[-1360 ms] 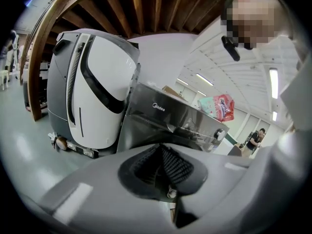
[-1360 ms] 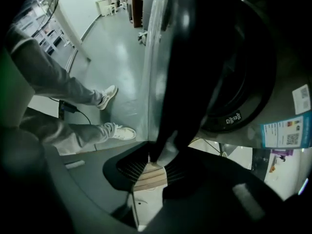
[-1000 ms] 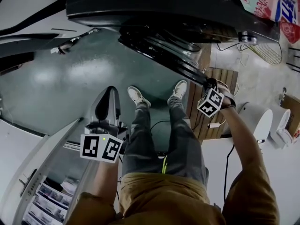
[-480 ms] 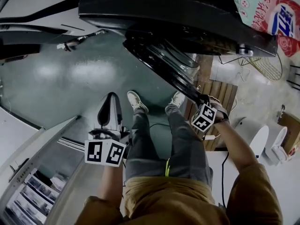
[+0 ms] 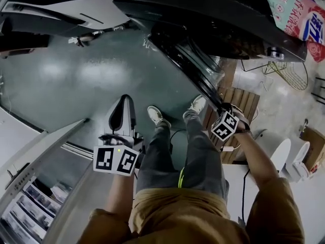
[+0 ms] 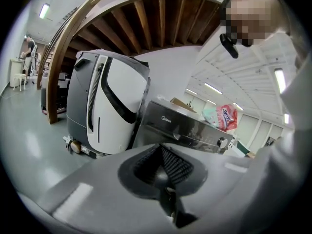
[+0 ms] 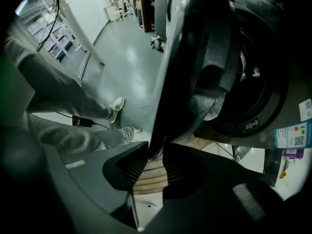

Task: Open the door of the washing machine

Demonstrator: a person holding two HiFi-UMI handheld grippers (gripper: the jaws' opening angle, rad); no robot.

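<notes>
The dark washing machine point(image 5: 213, 14) fills the top of the head view. Its round door point(image 5: 190, 67) stands swung out toward me over the green floor. My right gripper point(image 5: 223, 108) points down and is shut on the door's outer edge. In the right gripper view the door point(image 7: 195, 57) rises edge-on between the jaws of the right gripper point(image 7: 155, 152), with the drum opening point(image 7: 253, 82) behind it. My left gripper point(image 5: 122, 103) hangs over the floor left of my legs, shut and holding nothing. In the left gripper view the left gripper point(image 6: 163, 167) faces the washing machine point(image 6: 195, 126).
My legs and shoes point(image 5: 172, 136) stand right below the door. A wooden slatted board point(image 5: 236, 98) lies by my right foot. A detergent bag point(image 5: 294, 14) sits on the machine. A white floor-cleaning machine point(image 6: 105, 101) stands left of it. Shelving point(image 5: 30, 212) is at my left.
The door has swung further out, and my right gripper has come along with its edge. My left gripper has shifted a little up and sideways, still shut.
</notes>
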